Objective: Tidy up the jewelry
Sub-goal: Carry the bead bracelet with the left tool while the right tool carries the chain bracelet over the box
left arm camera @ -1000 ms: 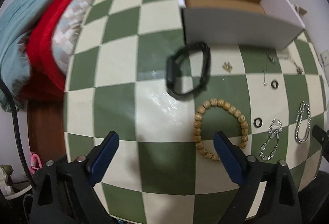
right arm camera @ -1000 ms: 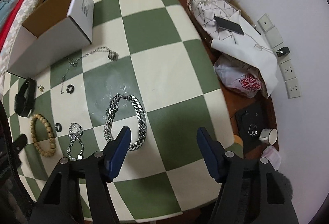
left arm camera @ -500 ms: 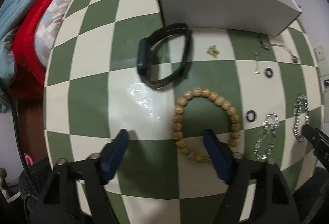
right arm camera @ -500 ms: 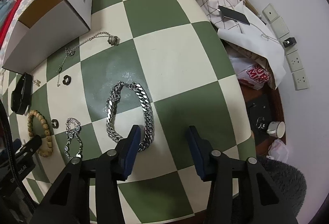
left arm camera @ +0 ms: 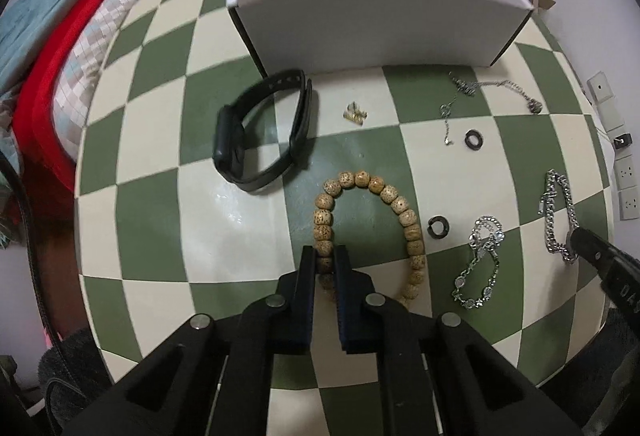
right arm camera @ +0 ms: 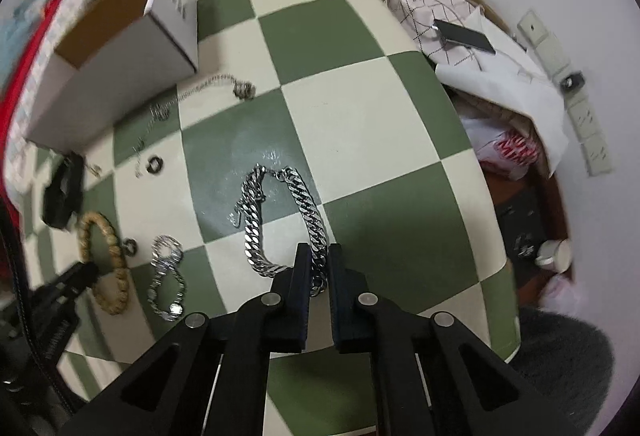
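Now bead bracelet [left arm camera: 370, 220] between left jaws (chain bracelet [right arm camera: 280, 220] between right).

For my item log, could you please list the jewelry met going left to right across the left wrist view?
Black watch band → small gold earring → wooden bead bracelet → crystal bracelet → heavy silver chain.

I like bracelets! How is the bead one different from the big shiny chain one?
The bead bracelet is tan, made of round speckled beads; the chain bracelet is silver, made of flat links. The left gripper pinches the beads; the right gripper pinches the chain. Both lie on the checkered table.
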`<state>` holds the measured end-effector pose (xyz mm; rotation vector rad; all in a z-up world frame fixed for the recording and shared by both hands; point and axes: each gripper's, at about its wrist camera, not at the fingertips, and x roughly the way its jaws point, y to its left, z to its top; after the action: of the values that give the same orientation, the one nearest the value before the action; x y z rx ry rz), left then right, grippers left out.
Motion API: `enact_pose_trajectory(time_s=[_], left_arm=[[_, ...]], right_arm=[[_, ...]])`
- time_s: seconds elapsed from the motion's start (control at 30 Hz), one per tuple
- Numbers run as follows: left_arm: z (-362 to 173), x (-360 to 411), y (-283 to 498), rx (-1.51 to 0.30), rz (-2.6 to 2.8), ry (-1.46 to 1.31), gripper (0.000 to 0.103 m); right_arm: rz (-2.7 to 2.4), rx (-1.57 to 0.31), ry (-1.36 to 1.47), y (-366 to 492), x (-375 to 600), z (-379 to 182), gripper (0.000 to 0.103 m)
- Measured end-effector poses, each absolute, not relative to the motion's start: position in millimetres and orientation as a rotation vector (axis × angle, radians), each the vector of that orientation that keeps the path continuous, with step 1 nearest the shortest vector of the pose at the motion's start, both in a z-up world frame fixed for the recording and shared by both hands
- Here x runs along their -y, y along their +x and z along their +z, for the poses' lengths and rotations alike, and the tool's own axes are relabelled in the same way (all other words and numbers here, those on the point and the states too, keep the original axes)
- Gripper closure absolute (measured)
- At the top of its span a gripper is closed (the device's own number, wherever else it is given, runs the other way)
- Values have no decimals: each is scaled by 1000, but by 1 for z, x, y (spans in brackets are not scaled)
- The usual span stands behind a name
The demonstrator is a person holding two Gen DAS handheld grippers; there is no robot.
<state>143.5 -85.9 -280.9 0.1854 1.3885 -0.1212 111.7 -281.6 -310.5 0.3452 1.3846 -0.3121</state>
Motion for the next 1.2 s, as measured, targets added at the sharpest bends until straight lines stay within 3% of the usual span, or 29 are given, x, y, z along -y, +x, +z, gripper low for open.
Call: enact_pose_trajectory(time_s=[0.77,1.0,1.2], left_arm=[[-153,81,155,-1114,-142,121,97],[-108,80,181,-1012,-148,96,97],[-100,79,226,-991,-142,82,97]], right_arm=[[-180,-1105,338,119,252,-177,95],[-133,-1012,302,149,243,-128,95],[-101,-962,247,199,236,-104,95]])
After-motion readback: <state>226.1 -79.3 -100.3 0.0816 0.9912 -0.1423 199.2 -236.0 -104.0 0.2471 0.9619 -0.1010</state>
